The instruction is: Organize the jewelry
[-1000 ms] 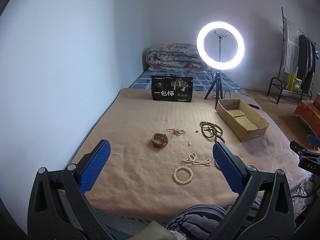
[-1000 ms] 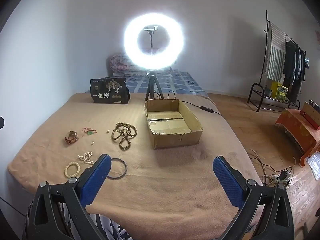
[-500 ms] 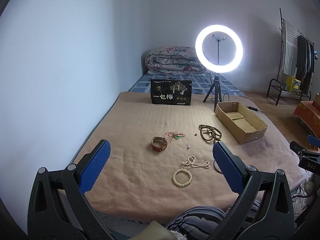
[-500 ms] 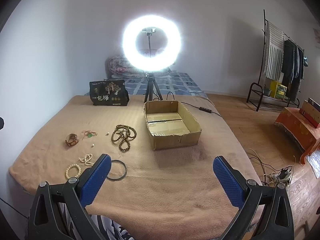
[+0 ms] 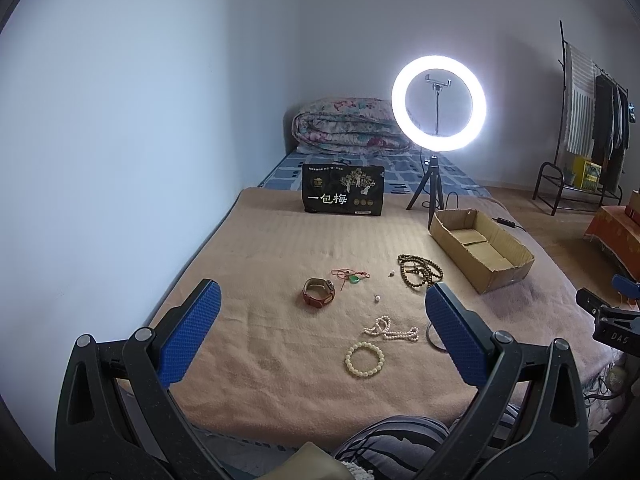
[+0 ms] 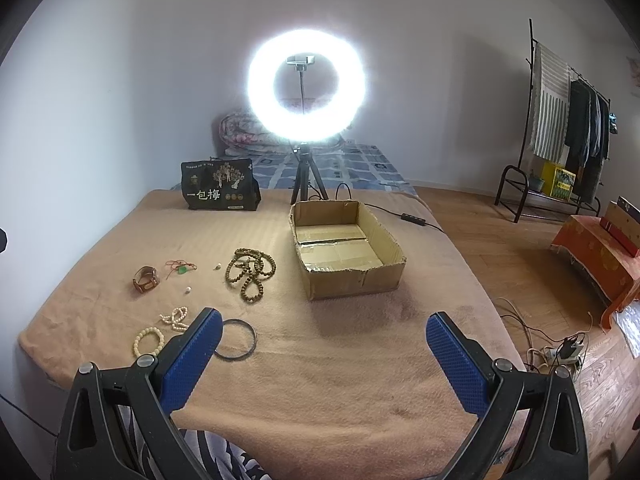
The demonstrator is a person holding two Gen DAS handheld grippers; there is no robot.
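both the left gripper [image 5: 320, 322] and right gripper [image 6: 324, 338] hang released and empty above the bed [image 6: 340, 380], the jewelry [image 5: 364, 360] lying ahead of their jaws.

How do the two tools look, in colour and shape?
Both match: the left tool and right tool each have two black triangular plastic arms with cut-outs and silver rivets, ending in blue dotted rubber pads. No cables show on them.

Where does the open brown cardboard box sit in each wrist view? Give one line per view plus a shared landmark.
Left wrist: open brown cardboard box right of centre, empty.
Right wrist: box at centre.
Shared landmark: lit white ring light on a tripod, just behind the box.
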